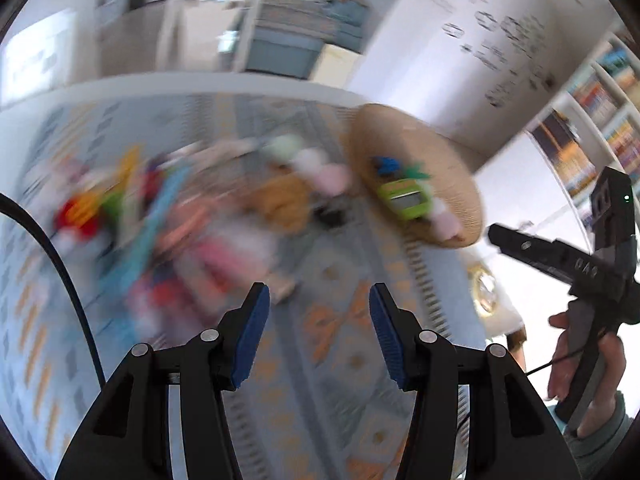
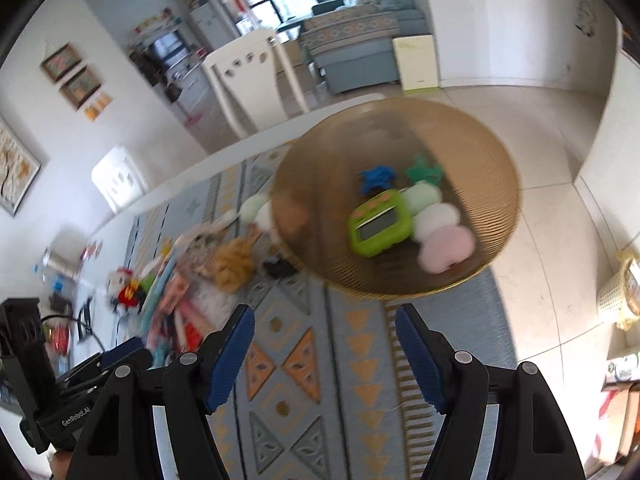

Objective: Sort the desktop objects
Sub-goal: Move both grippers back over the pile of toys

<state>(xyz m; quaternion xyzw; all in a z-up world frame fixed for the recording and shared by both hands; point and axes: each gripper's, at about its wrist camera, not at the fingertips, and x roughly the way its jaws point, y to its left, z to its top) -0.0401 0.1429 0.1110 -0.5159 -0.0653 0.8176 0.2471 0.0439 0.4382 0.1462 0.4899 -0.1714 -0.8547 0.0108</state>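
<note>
With the shallow round woven-wire basket at the far right of the patterned cloth already holding the green timer, we'd send the empty half-open left gripper to the toy pile while the empty, part-open right gripper hangs back

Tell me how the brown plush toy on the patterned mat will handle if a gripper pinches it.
The brown plush toy looks fuzzy and stuffed, so it would probably squash under the pads and feel light. It lies slumped beside the gold wire basket, so it likely flops instead of rolling. Pushed, it may drag against the mat and nudge neighbouring toys.
</note>
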